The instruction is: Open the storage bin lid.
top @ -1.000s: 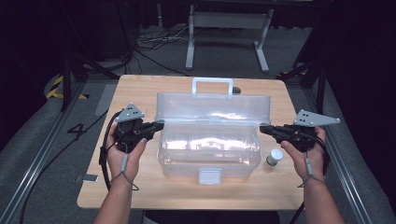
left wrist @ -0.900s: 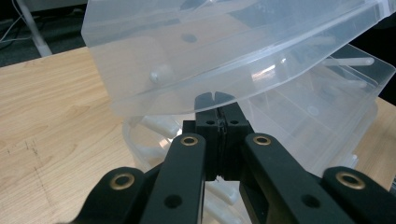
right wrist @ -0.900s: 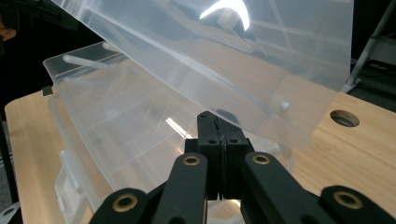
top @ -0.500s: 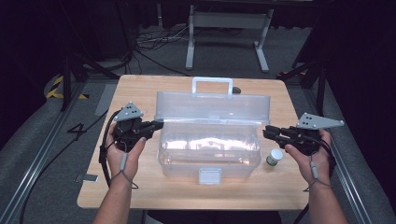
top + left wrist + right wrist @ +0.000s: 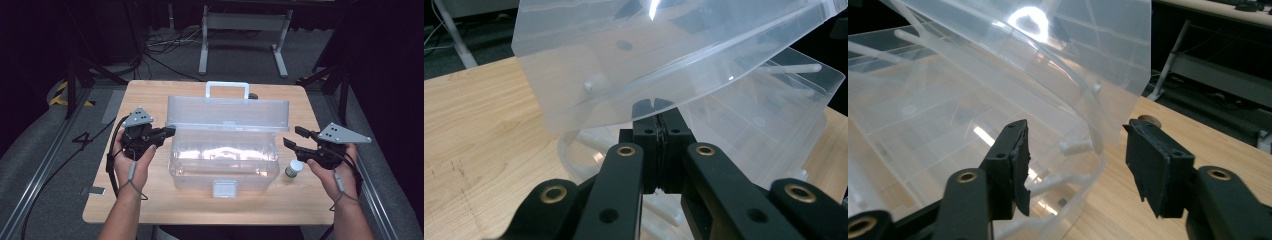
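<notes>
A clear plastic box (image 5: 225, 160) stands in the middle of the wooden table (image 5: 150, 200), its lid (image 5: 227, 112) raised toward the back. My left gripper (image 5: 169, 131) is shut at the box's left end. In the left gripper view, the closed tips of that gripper (image 5: 659, 107) sit right under the edge of the lid (image 5: 624, 60), and nothing shows between the pads. My right gripper (image 5: 294, 137) is open just off the box's right end. In the right gripper view, that gripper (image 5: 1075, 160) has its jaws on either side of the box's wall (image 5: 923, 115), without touching it.
A small jar with a white cap (image 5: 295, 167) stands on the table right of the box, below my right gripper. The box's handle (image 5: 227, 87) points to the far edge, and its latch (image 5: 224, 188) faces the near edge. Stands and cables lie on the floor beyond the table.
My right gripper has drawn slightly back from the box's right end and its jaws have spread. The left gripper stays where it was.
</notes>
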`<state>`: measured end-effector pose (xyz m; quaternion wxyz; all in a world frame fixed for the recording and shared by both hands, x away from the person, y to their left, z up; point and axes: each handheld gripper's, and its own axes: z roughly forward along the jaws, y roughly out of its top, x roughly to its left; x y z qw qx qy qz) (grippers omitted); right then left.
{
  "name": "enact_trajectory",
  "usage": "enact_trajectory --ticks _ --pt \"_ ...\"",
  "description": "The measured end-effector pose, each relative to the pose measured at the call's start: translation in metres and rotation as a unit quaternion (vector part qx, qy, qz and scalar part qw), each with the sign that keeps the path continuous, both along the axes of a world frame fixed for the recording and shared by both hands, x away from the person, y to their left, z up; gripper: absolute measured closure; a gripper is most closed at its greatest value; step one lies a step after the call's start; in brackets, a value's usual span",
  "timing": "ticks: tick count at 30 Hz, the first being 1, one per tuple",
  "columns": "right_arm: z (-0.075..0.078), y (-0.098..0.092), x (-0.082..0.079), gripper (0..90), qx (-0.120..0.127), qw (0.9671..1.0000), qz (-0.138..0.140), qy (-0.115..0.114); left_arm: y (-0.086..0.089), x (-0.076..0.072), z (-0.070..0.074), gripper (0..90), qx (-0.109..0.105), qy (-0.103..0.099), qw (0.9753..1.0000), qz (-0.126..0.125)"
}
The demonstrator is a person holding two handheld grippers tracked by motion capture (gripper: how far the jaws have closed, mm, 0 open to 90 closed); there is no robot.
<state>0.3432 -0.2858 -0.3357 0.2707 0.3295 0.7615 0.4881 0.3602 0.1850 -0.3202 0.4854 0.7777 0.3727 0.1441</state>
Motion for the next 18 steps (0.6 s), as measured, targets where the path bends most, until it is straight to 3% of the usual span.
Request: enact_trajectory --ticks 6,9,18 --pt "-0.002 0.013 0.002 37.6 0.023 0.9994 -0.015 -0.022 0.001 0.002 0.001 88.1 0.000 -0.002 1.0000 -0.004" --pt "-0.003 0.017 0.007 41.5 0.013 0.9992 -0.031 -0.020 0.001 0.003 0.001 88.1 -0.002 0.000 1.0000 -0.004" --pt "-0.005 0.028 0.020 48.8 0.026 0.9979 -0.056 -0.016 0.001 0.004 0.001 87.9 -0.002 -0.002 1.0000 -0.008"
